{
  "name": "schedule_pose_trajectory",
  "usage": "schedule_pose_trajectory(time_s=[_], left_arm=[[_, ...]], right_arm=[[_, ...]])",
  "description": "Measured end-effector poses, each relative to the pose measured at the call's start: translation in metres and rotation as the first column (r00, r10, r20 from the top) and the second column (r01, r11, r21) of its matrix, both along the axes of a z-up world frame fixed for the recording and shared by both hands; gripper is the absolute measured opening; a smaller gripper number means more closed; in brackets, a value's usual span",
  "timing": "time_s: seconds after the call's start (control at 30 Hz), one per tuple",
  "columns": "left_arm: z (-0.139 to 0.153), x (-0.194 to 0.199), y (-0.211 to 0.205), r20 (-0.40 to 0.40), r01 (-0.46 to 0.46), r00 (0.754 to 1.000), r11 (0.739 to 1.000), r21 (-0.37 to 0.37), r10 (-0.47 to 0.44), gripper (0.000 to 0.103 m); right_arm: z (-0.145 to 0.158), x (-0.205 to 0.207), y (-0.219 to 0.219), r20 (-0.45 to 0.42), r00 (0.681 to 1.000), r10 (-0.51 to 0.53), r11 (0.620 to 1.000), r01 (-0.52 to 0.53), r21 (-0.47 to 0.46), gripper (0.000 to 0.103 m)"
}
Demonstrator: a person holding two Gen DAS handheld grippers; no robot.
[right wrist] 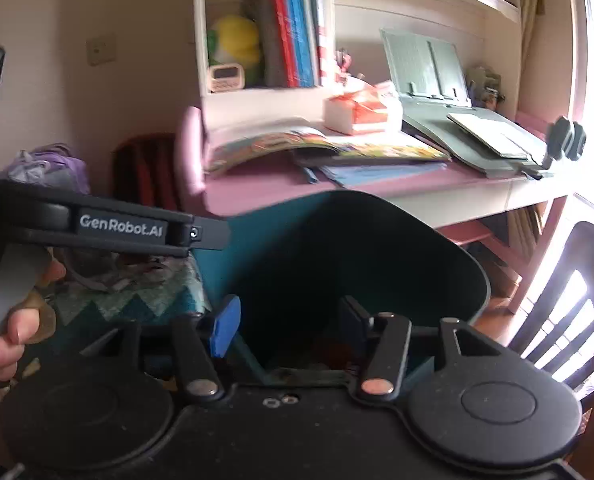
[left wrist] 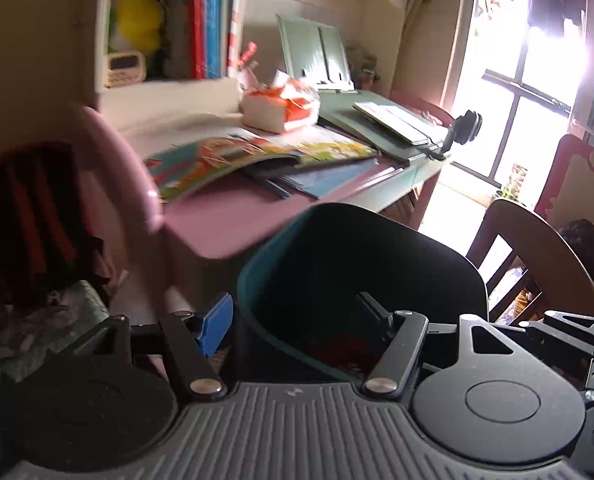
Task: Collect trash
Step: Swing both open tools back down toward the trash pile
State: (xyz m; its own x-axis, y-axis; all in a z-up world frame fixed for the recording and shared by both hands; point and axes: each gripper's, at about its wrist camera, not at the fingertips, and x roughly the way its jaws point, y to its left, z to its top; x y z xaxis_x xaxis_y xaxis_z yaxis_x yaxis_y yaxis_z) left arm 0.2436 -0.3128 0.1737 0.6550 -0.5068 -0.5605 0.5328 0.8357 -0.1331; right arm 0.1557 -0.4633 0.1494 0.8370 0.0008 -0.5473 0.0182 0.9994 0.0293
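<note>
A dark teal trash bin (left wrist: 361, 264) is held up in front of a pink desk (left wrist: 233, 220). My left gripper (left wrist: 293, 320) straddles the bin's near rim, one finger outside and one inside; whether it clamps the wall is unclear. My right gripper (right wrist: 289, 324) straddles the same bin (right wrist: 361, 256) the same way. Reddish trash (left wrist: 345, 348) lies at the bin's bottom, also in the right wrist view (right wrist: 329, 352). A crumpled orange-and-white wrapper (left wrist: 281, 104) lies on the desk.
Open picture books (left wrist: 257, 156) and a grey-green folder stand (left wrist: 377, 124) cover the desk. A shelf with books (right wrist: 289, 28) stands behind. A dark wooden chair (right wrist: 569, 304) is at right by a bright window. A pink chair back (left wrist: 125, 168) is at left.
</note>
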Motion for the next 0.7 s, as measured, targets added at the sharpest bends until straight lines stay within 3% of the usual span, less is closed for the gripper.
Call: schedule_pose_trajectory(time_s=[0.37, 0.5, 0.7], left_arm=[[0.007, -0.043, 0.11, 0.029, -0.099, 0.995, 0.995, 0.004, 0.099, 0.067], [0.001, -0.053, 0.16, 0.021, -0.154, 0.988, 0.988, 0.002, 0.154, 0.075], [-0.017, -0.066, 0.227, 0.022, -0.245, 0.969, 0.969, 0.014, 0.245, 0.079]], right_arm=[[0.013, -0.012, 0.084, 0.023, 0.988, 0.153, 0.988, -0.154, 0.034, 0.057], [0.005, -0.007, 0.123, 0.013, 0.974, 0.225, 0.973, -0.225, 0.046, 0.057], [-0.018, 0.003, 0.177, -0.019, 0.95, 0.312, 0.948, -0.309, 0.077, 0.057]])
